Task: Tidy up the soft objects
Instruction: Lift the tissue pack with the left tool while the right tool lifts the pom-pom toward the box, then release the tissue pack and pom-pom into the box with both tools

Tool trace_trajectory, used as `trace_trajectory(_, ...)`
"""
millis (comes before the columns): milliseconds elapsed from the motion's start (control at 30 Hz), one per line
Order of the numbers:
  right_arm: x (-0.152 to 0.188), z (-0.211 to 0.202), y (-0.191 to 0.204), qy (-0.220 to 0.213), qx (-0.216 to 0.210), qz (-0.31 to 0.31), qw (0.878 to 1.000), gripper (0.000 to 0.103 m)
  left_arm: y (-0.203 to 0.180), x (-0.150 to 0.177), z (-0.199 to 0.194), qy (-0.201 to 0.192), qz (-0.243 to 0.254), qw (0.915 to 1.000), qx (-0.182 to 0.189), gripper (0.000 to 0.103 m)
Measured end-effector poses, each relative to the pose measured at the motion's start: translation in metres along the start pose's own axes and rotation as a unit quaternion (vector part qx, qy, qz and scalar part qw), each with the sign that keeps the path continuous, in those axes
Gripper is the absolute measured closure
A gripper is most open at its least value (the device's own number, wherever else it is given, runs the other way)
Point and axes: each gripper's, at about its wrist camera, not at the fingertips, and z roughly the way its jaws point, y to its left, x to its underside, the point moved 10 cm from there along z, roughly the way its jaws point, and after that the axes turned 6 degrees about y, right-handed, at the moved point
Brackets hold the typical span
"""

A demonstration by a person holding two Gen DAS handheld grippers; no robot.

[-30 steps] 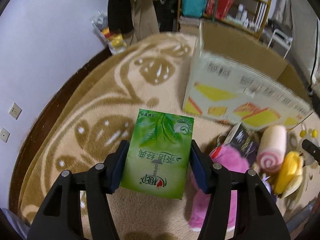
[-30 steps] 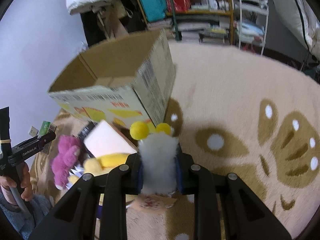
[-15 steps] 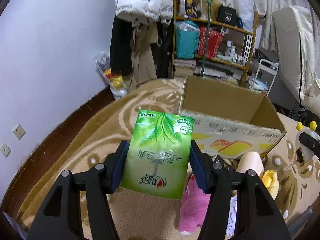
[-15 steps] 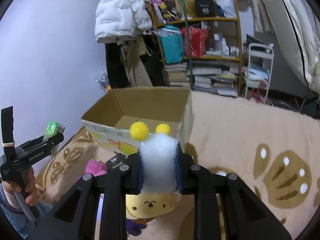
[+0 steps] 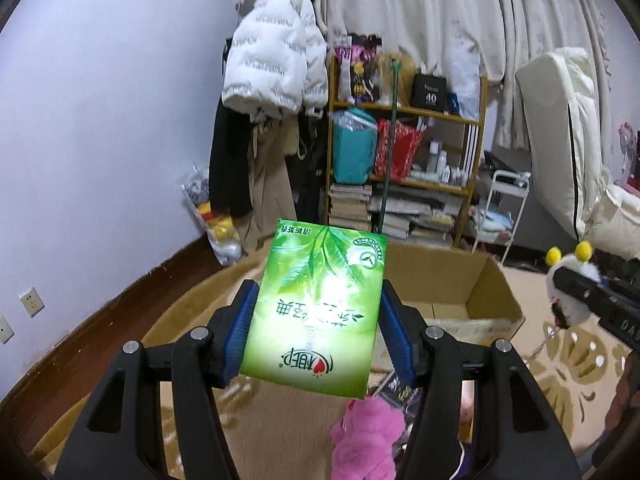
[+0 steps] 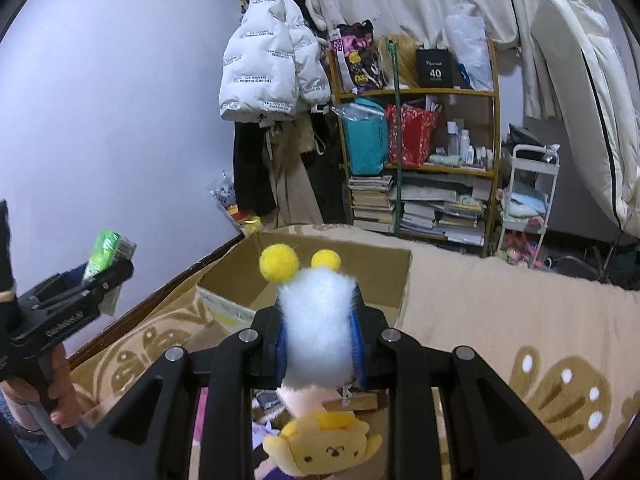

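My left gripper (image 5: pixel 316 330) is shut on a green tissue pack (image 5: pixel 320 312) and holds it up above the carpet, in front of an open cardboard box (image 5: pixel 472 300). My right gripper (image 6: pixel 320 336) is shut on a white fluffy plush with two yellow pom-poms (image 6: pixel 316 328), raised near the same box (image 6: pixel 320 276). That plush also shows at the right of the left wrist view (image 5: pixel 568 276). The left gripper with the pack shows at the left of the right wrist view (image 6: pixel 100 272). A pink plush (image 5: pixel 368 440) and a yellow plush (image 6: pixel 324 444) lie on the carpet below.
A patterned beige carpet (image 6: pixel 520 320) covers the floor. A cluttered shelf (image 5: pixel 408 168) with books, hanging coats (image 5: pixel 276 80) and a white trolley (image 6: pixel 528 200) stand behind the box. A purple wall (image 5: pixel 100 140) is on the left.
Both grippers have risen and tilted up with their loads. The view went from the carpet and toy pile to the box opening and the room behind.
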Motion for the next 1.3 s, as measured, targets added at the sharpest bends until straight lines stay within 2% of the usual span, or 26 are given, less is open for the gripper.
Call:
trace_trajectory(300, -0.025, 0.012, 0.005, -0.02, 0.001, -0.019, 1.0, 0.079, 0.004, -0.028, 0.004, -0.026, -0.002, 0.9995, -0.016, 0.045)
trace_trajectory(367, -0.029, 0.014, 0.004, -0.023, 0.002, -0.019, 1.0, 0.091, 0.003, -0.032, 0.008, -0.027, 0.002, 0.9995, -0.017, 0.045)
trace_trajectory(567, -0.037, 0.033, -0.002, -0.022, 0.005, -0.016, 1.0, 0.095, -0.003, -0.04, 0.029, -0.024, 0.011, 0.9994, -0.021, 0.045)
trace_trajectory(933, -0.053, 0.052, -0.01, -0.026, -0.021, -0.004, 0.999, 0.095, -0.02, -0.047, 0.065, -0.015, 0.035, 0.9991, -0.019, 0.045)
trace_trajectory(1100, -0.071, 0.052, -0.01, -0.042, -0.025, -0.01, 0.999, 0.095, -0.033, -0.054, 0.078, -0.018, 0.047, 0.9986, -0.015, 0.045)
trace_trajectory(1300, -0.074, 0.067, -0.011, -0.039, -0.028, -0.014, 0.999, 0.095, -0.041, -0.041, 0.108, 0.018, 0.047, 0.9987, -0.006, 0.045)
